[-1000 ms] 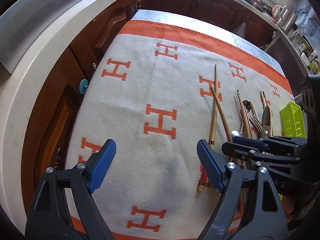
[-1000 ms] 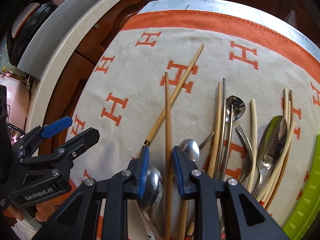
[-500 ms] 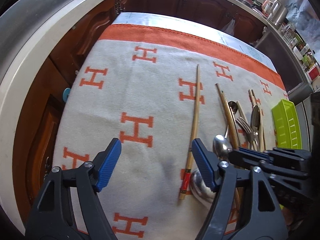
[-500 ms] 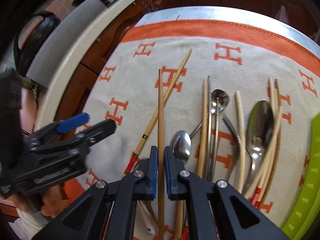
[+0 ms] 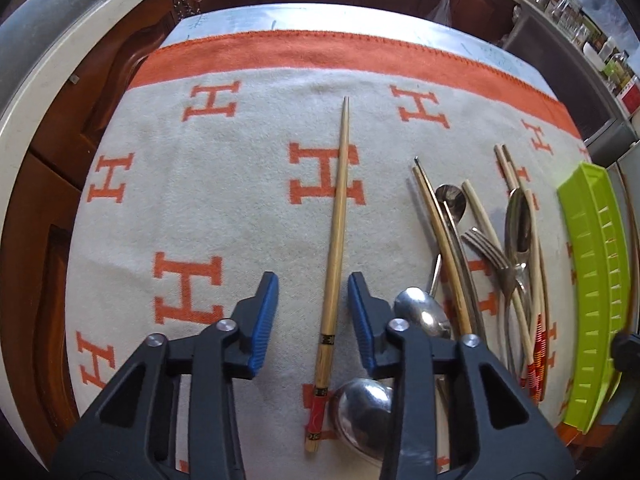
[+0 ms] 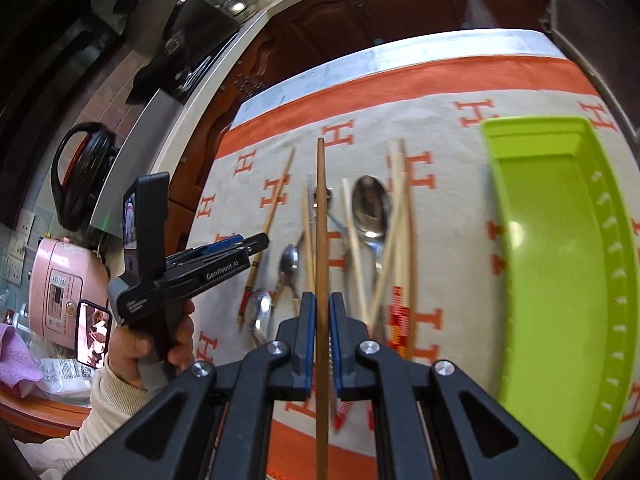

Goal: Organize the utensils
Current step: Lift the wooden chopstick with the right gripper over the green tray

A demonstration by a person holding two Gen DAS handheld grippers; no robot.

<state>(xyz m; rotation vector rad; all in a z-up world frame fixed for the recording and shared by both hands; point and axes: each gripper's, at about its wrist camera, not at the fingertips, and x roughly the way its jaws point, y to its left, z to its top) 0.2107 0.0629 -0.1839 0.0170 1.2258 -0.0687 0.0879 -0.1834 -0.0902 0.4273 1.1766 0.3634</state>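
Your right hand-held gripper [image 6: 319, 344] pinches a brown chopstick [image 6: 320, 220] near one end, so it may swivel before reaching the tray [image 6: 560, 280] to its right, while your left hand-held gripper [image 5: 313, 322], open, straddles another chopstick [image 5: 334, 248] on the worktop.

I am working in a home kitchen: dark carved wooden cabinets [image 5: 120, 64], a pale curved stone counter [image 5: 48, 68], a pink rice cooker [image 6: 60, 292], and a black stovetop pan [image 6: 86, 176] surround me.
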